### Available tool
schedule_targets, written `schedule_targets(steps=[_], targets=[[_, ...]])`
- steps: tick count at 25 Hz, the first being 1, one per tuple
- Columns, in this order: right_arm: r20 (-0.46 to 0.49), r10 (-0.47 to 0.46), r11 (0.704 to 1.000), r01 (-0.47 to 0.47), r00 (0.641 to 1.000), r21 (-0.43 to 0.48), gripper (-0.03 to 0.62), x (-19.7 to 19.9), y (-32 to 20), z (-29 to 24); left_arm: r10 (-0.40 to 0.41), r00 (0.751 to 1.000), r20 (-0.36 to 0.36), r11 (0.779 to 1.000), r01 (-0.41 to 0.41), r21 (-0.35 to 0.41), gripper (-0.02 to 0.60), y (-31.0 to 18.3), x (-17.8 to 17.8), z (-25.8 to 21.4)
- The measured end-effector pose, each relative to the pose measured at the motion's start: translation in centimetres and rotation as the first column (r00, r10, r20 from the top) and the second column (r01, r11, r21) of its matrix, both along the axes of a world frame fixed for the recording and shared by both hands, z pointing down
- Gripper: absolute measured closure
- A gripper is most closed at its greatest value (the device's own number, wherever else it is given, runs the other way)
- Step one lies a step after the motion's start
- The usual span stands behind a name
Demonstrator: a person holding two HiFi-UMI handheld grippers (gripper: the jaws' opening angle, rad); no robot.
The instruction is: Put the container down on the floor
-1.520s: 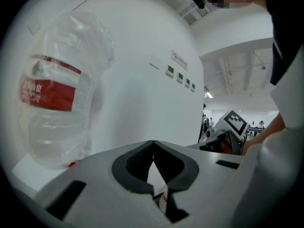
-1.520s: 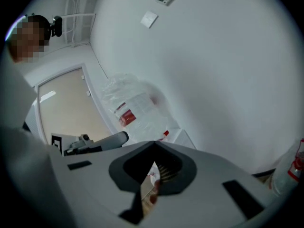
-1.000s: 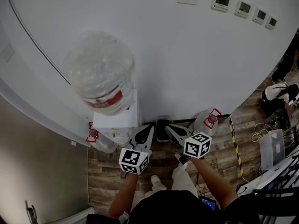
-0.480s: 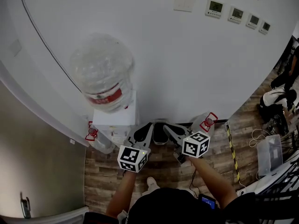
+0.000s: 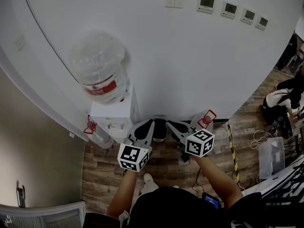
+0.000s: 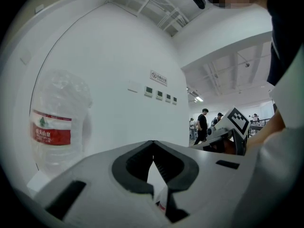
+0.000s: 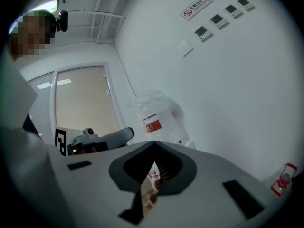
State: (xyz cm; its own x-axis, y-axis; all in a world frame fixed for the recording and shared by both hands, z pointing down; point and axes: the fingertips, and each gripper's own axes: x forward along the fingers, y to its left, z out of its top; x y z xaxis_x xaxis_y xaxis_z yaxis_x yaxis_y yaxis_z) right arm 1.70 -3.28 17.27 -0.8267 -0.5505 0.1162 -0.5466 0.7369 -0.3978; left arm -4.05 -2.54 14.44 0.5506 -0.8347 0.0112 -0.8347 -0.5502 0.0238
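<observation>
A clear water jug [image 5: 204, 119] with a red cap rests on the wooden floor against the white wall; its red cap [image 7: 284, 179] also shows in the right gripper view. Just left of it my right gripper [image 5: 173, 125] is shut and holds nothing [image 7: 153, 144]. Beside that, my left gripper [image 5: 146, 124] points the same way, level, with its jaw tips together and nothing between them [image 6: 153, 142]. A dark rounded thing [image 5: 160, 128] sits by the wall between the two grippers; what it is I cannot tell.
A white water dispenser [image 5: 113, 116] stands at the left with a big clear bottle [image 5: 97, 65] on top. A second jug with a red handle [image 5: 95, 133] lies beside it. Cables and bags [image 5: 275, 127] clutter the floor at the right. Wall panels [image 5: 213, 4] hang above.
Both grippers have risen a little together and drifted left in the head view. Their jaws stayed shut, and nothing was taken or let go.
</observation>
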Motion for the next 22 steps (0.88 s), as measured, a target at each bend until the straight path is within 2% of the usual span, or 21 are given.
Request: schedule_targets(steps=[16, 22], targets=[[0.029, -0.021, 0.999, 0.02, 0.999, 0.043, 0.565, 1.6, 4.5, -1.1, -0.031, 1.0, 0.003, 0.999, 0.031, 0.022, 0.563, 4.9, 1.7, -0.8], [0.022, -0.027, 0.998, 0.026, 0.999, 0.056, 0.565, 2.1, 5.4, -1.4, -0.021, 0.999, -0.031, 1.0, 0.022, 0.021, 0.563, 6.1, 2.3, -1.2]])
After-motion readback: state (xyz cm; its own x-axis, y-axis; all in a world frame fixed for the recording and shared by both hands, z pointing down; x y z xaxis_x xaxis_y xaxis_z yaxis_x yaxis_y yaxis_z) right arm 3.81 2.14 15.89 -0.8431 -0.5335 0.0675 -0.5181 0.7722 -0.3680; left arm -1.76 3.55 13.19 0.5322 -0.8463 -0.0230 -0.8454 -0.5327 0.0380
